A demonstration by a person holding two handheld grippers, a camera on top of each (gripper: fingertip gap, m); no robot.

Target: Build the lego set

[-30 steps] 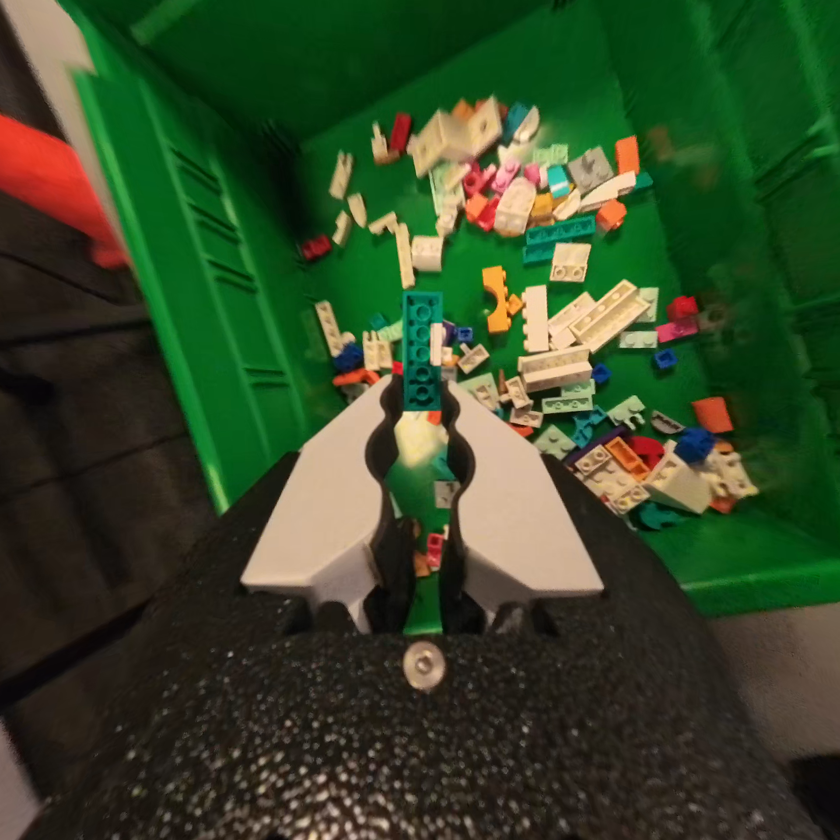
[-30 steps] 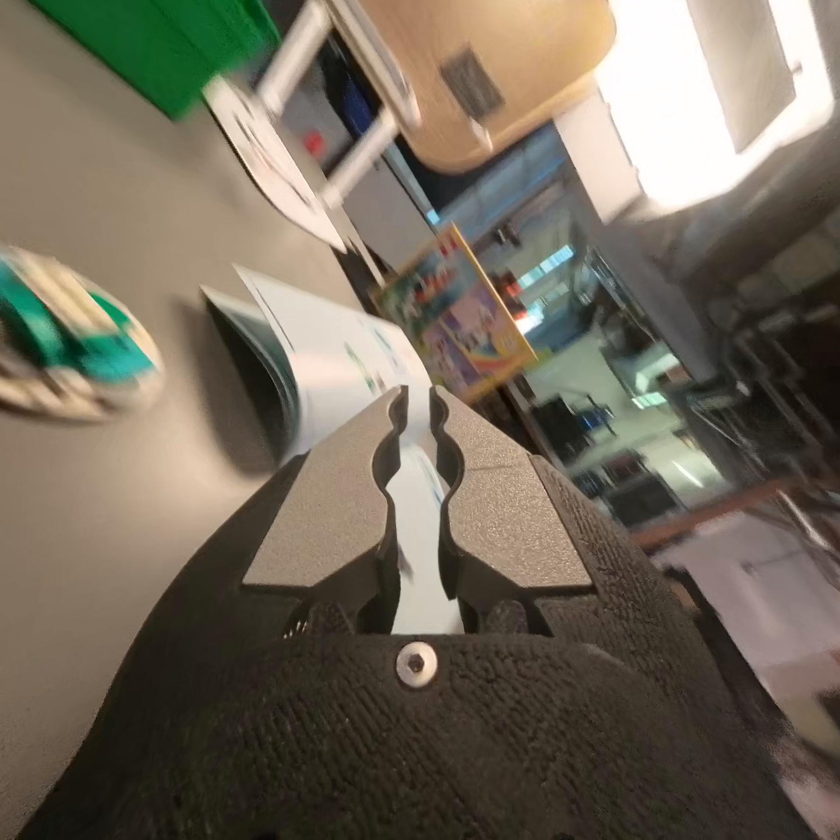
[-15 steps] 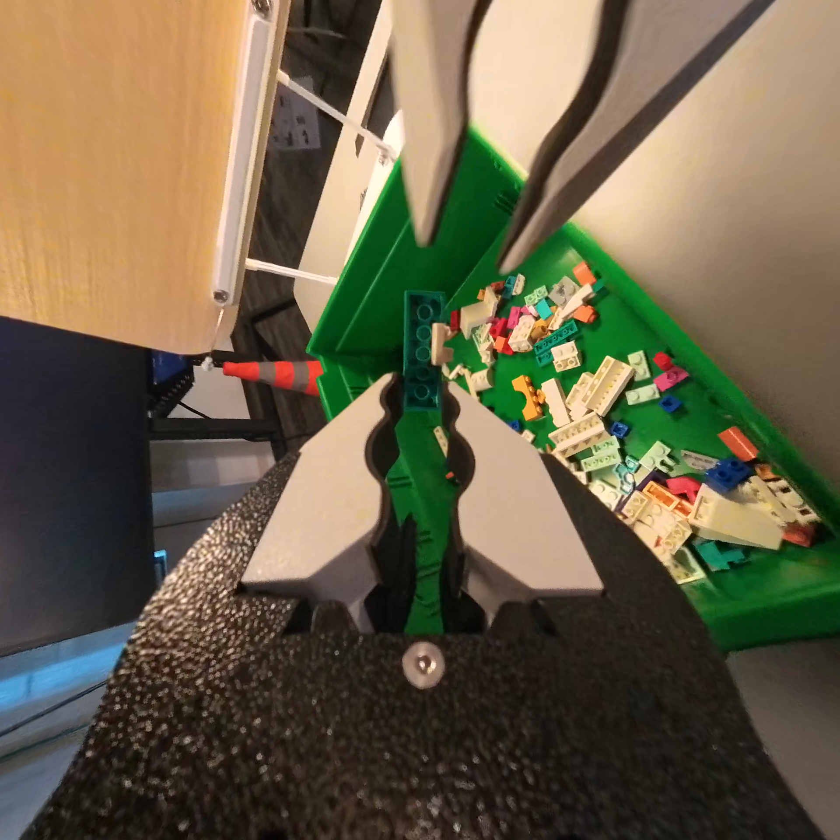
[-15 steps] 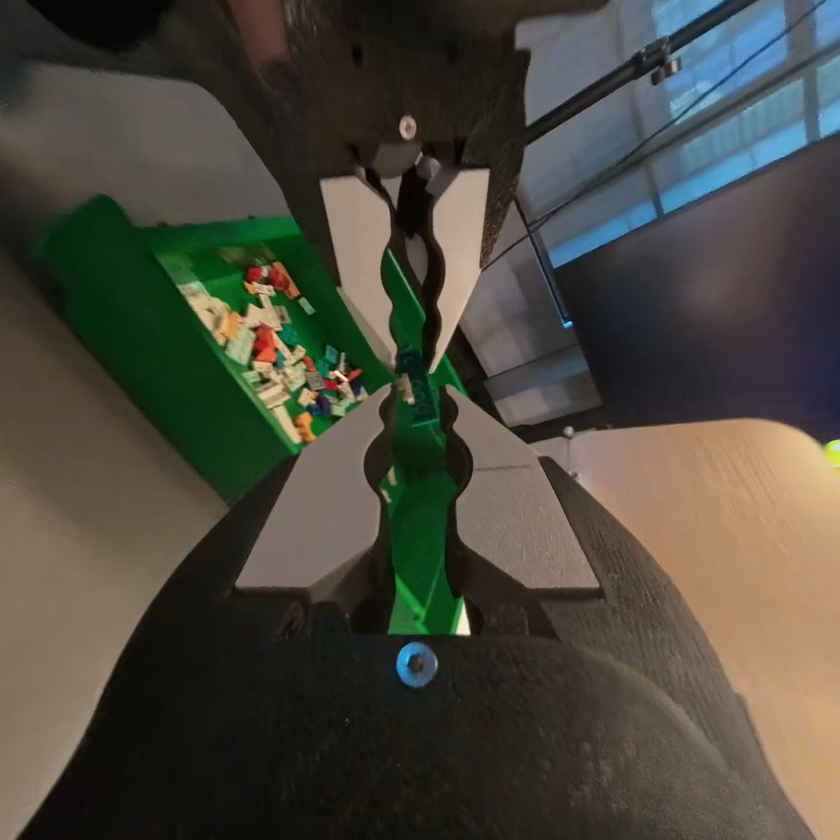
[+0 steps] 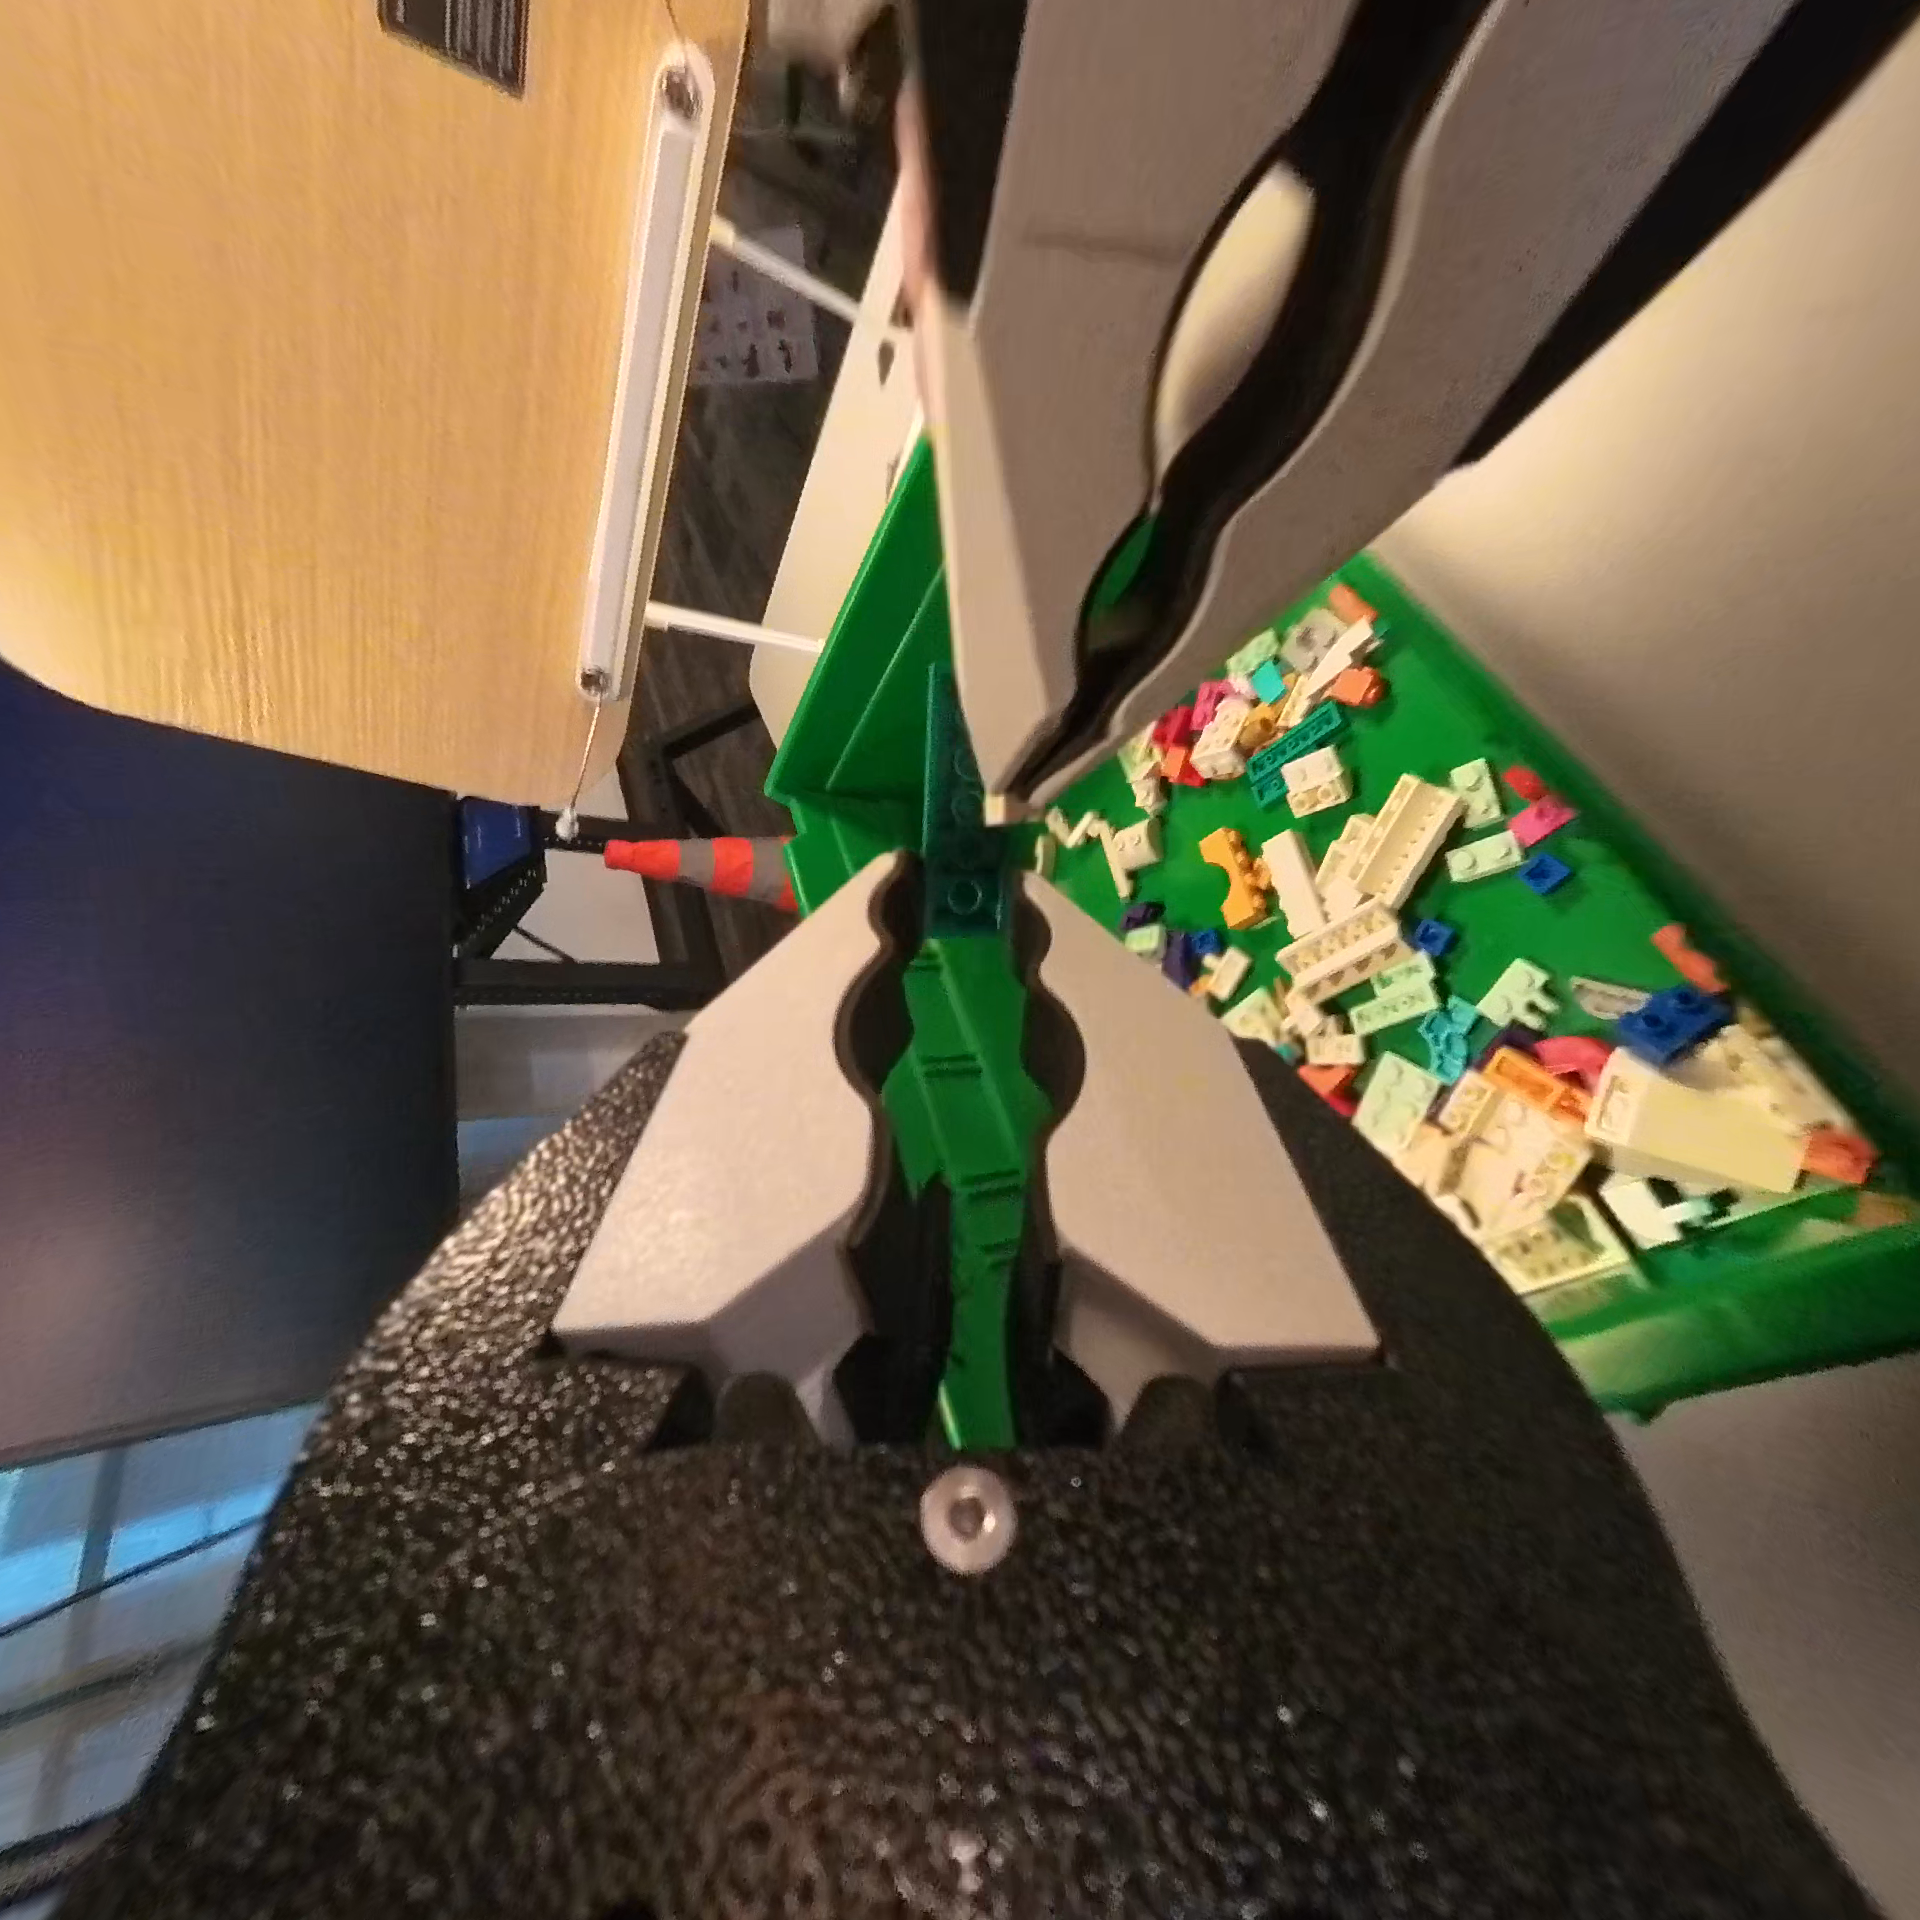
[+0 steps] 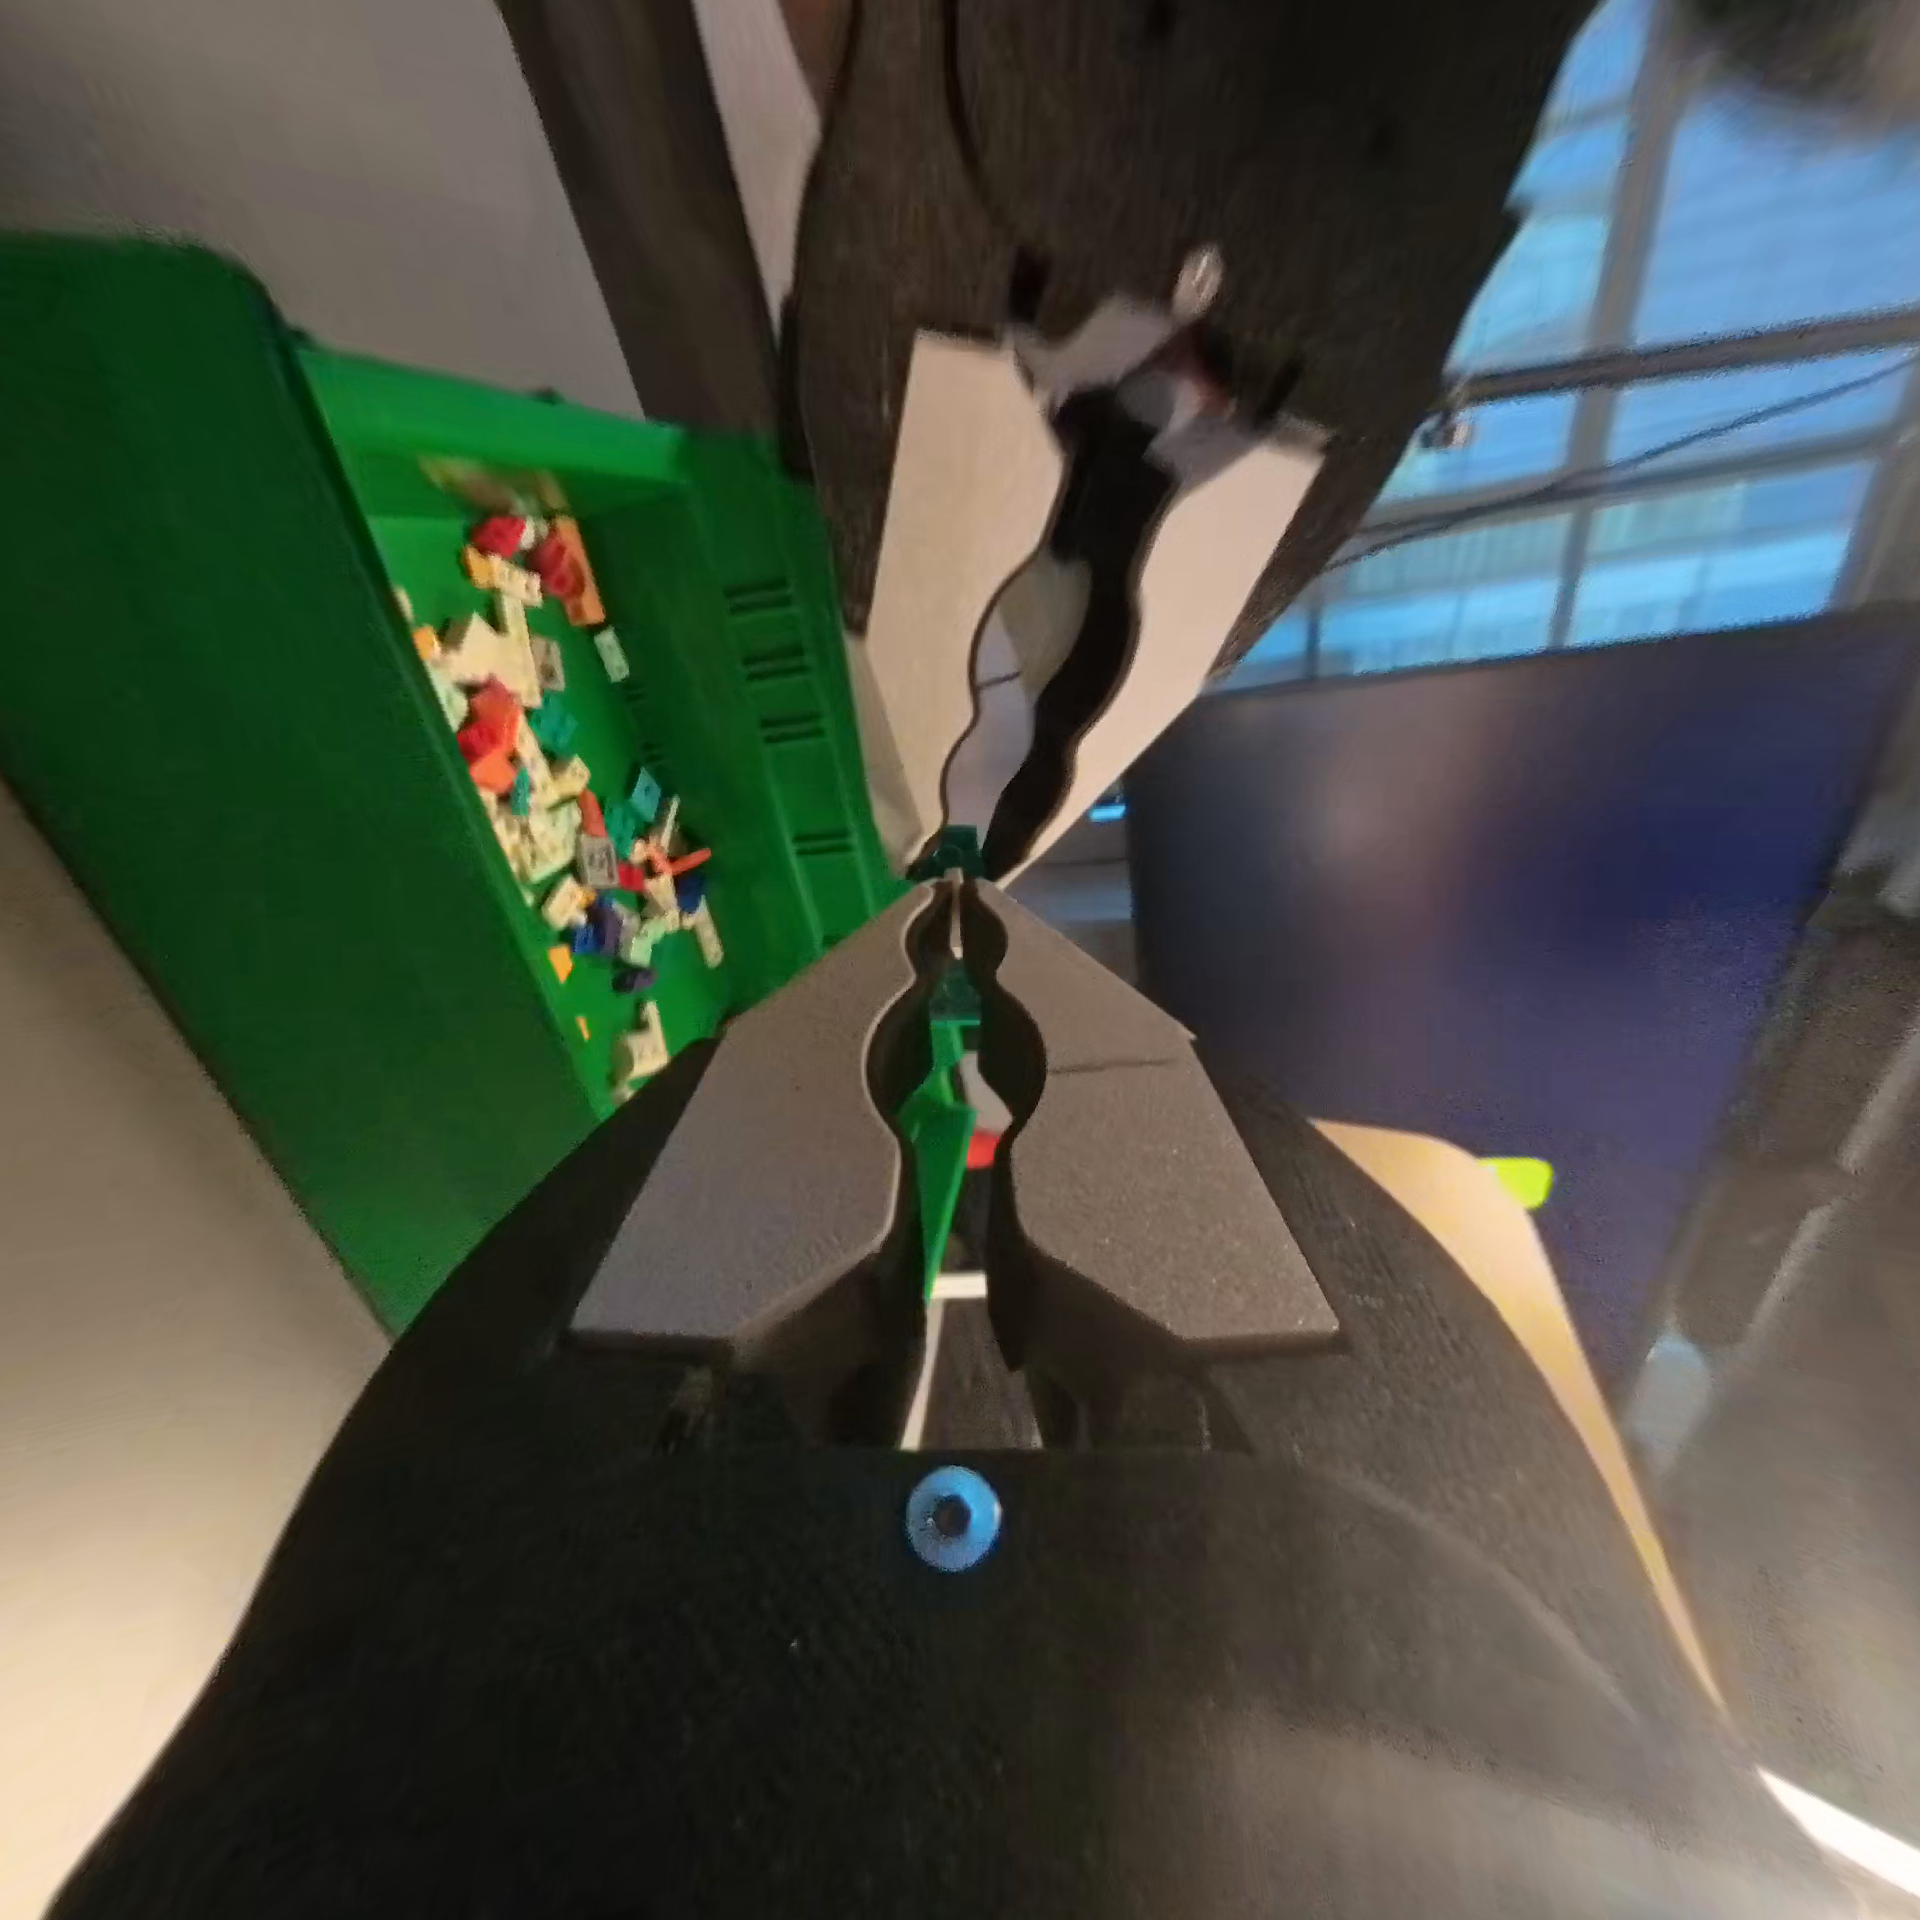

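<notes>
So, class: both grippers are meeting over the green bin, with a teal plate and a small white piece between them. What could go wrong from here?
1. The left gripper pinches only the end of the teal plate; a push could lever it loose.
2. The right gripper nips the small white piece by its tips; it might pop out.
3. Anything dropped could vanish among the loose bricks in the green bin.

A: Left wrist view looks forward along its own left gripper, lifted off the table, tilted; green bin falls in the right half of the frame.

B: Right wrist view looks along the right gripper, facing the opposite way; same green bin sits at left of frame.

A: Both views are very near. Each shows the other gripper entering from the top, tips meeting at the teal plate.

B: Shared: bin, teal plate, both grippers.
</notes>
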